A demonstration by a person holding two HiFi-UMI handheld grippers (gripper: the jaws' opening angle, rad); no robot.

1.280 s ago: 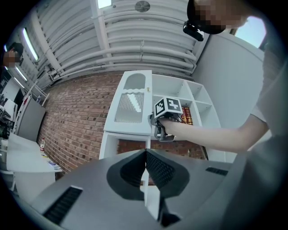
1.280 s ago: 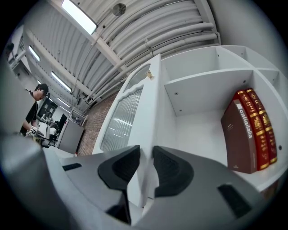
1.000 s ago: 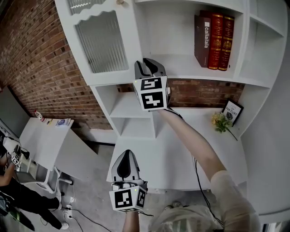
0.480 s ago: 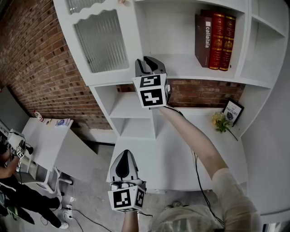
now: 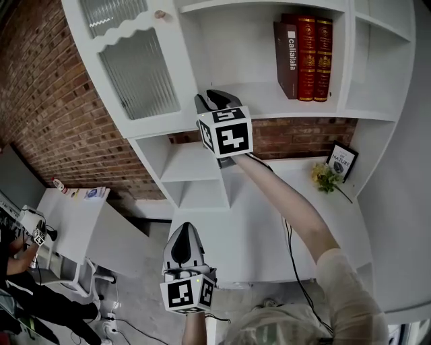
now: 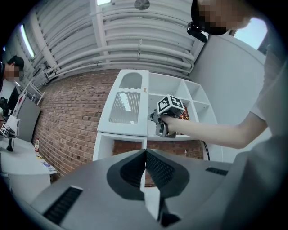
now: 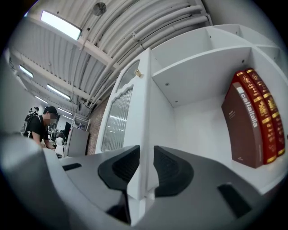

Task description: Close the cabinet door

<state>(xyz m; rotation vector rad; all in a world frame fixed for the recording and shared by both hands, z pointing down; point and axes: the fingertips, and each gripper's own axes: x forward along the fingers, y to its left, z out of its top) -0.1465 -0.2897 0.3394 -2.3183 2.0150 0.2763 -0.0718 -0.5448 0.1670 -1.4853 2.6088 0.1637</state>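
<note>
White-painted door (image 5: 138, 74) with a ribbed glass pane, its knob (image 5: 159, 14) near the top, stands at the cabinet's upper left, just beside the open compartment that holds the books (image 5: 303, 54). The right gripper (image 5: 214, 101) is clamped on the door's lower free edge, one pad on each face of the thin panel (seen edge-on in the right gripper view). From the head view the door looks close to flush with the cabinet front, though the gap that remains cannot be told. Likely faults: jaws left on the edge would be caught between door and frame and stop it from seating; a roll of the wrist could lever the panel against its hinges; smooth paint could let the pads slip off. The right arm reaches out nearly straight, up and forward, with the gripper about level. The left gripper (image 5: 183, 236), jaws pressed together on nothing, is held low and close to the body, pointing toward the cabinet.
</note>
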